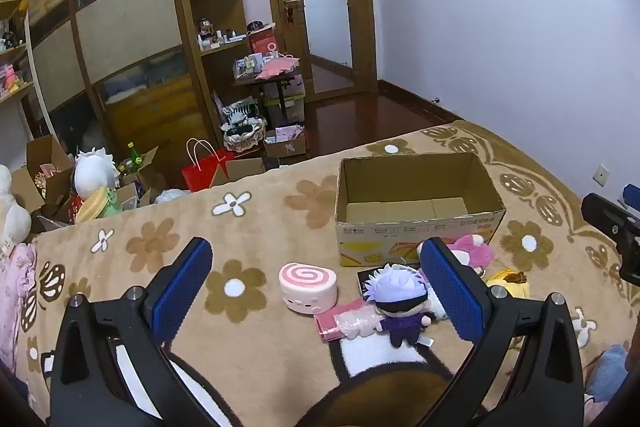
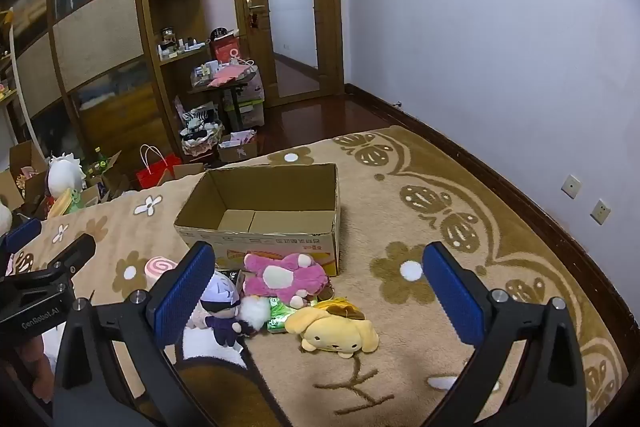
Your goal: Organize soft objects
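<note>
An empty cardboard box (image 1: 416,227) (image 2: 276,239) stands on the flowered bed cover. In front of it lie a pink swirl-roll plush (image 1: 308,287) (image 2: 160,265), a white-haired doll in purple (image 1: 398,301) (image 2: 222,311), a pink bear plush (image 2: 284,275) (image 1: 474,251), a yellow dog plush (image 2: 340,331) (image 1: 510,283) and a green packet (image 2: 280,315). My left gripper (image 1: 316,287) is open and empty, above the roll and doll. My right gripper (image 2: 318,291) is open and empty, above the bear and dog.
The bed's far edge drops to a floor cluttered with boxes (image 1: 44,179), a red bag (image 1: 204,171) and a basket (image 1: 244,135). A wardrobe (image 1: 132,39) and a door (image 1: 324,3) stand behind. The wall (image 2: 500,47) runs along the right.
</note>
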A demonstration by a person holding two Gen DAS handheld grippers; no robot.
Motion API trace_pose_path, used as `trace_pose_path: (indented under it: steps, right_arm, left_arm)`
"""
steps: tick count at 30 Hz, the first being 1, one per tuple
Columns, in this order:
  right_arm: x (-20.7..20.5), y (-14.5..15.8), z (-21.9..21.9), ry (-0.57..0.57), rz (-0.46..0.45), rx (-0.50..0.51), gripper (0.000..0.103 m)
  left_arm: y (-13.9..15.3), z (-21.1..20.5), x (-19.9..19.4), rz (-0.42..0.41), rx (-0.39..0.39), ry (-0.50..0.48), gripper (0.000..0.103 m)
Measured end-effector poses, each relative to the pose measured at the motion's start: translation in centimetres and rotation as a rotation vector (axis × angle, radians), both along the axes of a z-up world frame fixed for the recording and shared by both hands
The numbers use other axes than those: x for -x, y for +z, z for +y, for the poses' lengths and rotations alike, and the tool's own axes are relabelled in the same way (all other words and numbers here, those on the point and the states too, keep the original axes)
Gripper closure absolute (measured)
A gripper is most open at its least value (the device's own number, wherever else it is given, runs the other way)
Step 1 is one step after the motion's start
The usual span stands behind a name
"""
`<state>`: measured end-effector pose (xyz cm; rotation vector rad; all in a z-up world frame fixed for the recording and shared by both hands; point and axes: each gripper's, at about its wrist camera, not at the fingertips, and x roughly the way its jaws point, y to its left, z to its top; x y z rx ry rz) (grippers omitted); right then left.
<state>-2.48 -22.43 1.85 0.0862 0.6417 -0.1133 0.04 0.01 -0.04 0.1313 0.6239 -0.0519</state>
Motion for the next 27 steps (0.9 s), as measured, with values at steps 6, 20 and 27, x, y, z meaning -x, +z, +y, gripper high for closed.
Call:
trace_pose_path:
  steps: [6,20,27]
  right_arm:
    - [-0.07,-0.11,0.00,-0.002,0.004,0.001,0.000]
    - [-0.13,-0.27,-0.03,-0.004,0.010,0.010,0.000]
    - [-0.12,-0.35,-0.03,-0.003,0.012,0.010,0.000]
  left_arm:
    - [-0.13,0.05,-0.11,0.007,0.011,0.002,0.000]
    - [0.03,-0.03,0.07,-0.017,-0.016,0.008,0.000]
    - [0.05,0.00,0.04,-0.016,-0.017,0.012,0.000]
